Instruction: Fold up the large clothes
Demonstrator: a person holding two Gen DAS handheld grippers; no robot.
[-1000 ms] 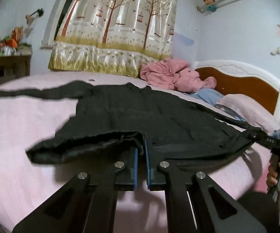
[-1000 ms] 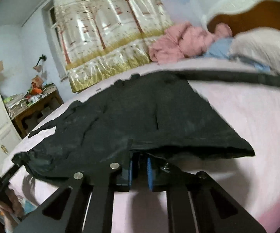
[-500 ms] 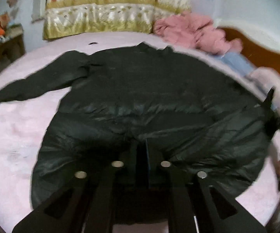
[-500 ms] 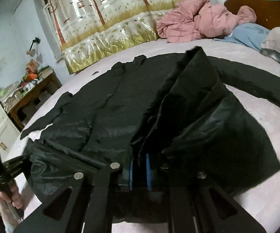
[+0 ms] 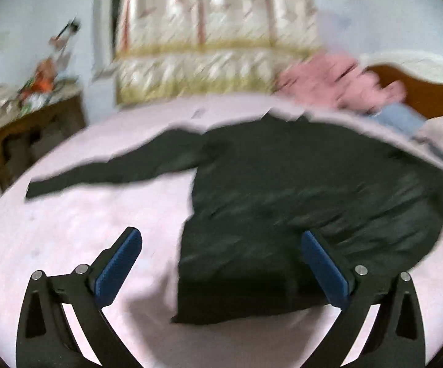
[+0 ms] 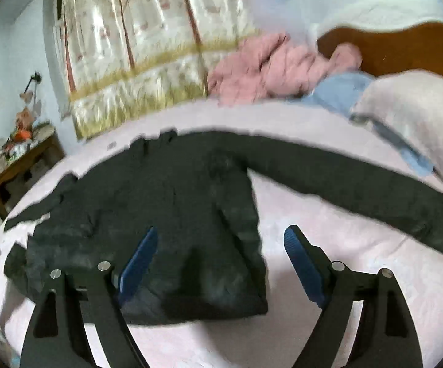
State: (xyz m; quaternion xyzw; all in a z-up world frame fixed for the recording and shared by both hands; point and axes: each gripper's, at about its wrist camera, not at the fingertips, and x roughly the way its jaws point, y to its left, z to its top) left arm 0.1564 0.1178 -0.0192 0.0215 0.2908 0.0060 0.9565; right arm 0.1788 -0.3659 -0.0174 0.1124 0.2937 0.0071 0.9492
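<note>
Left claw (image 5: 221, 259): fingers spread wide, nothing held. Blue pads (image 5: 118, 265) are seen above the pink bed (image 5: 77, 233); the right pad overlaps the black jacket (image 5: 282, 214) in view, contact cannot be told.
Right claw (image 6: 219, 260): also spread wide, nothing held. The left pad is seen over the jacket (image 6: 175, 214), the right pad (image 6: 302, 263) over bare sheet.
The jacket is laid on the bed near the near edge, hem end folded up onto the body. One sleeve (image 5: 114, 168) is stretched toward the left edge, the other sleeve (image 6: 359, 184) toward the pillow (image 6: 414, 116) at the right.
At the far edge a pink garment heap (image 6: 270, 70) is piled beside the brown headboard (image 6: 405, 49).
A tree-print curtain (image 6: 147, 46) is hung behind the bed; a cluttered wooden side table (image 5: 31, 128) is seen at far left. Both frames are motion-blurred.
</note>
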